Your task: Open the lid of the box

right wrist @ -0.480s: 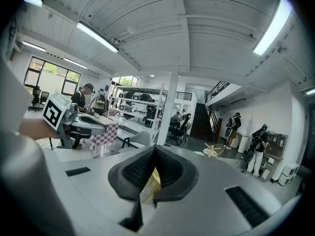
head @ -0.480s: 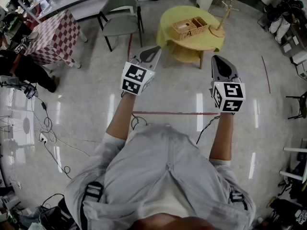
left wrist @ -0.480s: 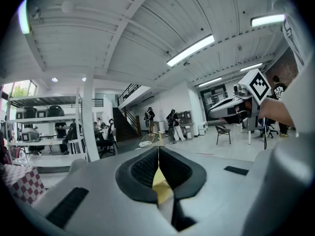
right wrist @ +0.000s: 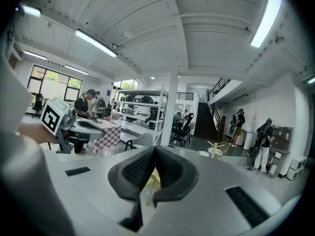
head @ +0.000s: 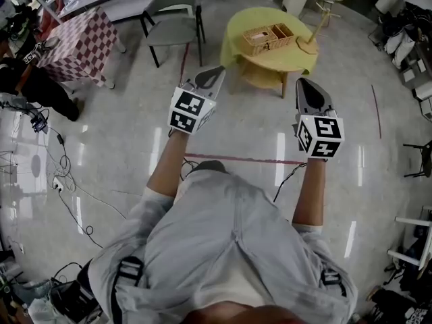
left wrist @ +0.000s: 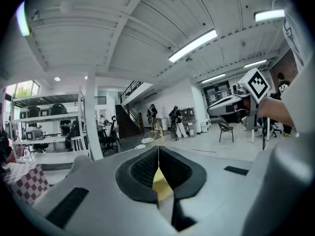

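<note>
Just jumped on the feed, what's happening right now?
A person stands on the open floor, holding the left gripper and the right gripper out in front. Both are shut with nothing between the jaws. The wicker box sits on the yellow table ahead, well apart from both grippers, so the lid work has not started.

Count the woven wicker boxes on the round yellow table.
2. On the round yellow table, the larger woven wicker box lies near the middle; the smaller woven wicker box lies just right of it. None looks hidden.
</note>
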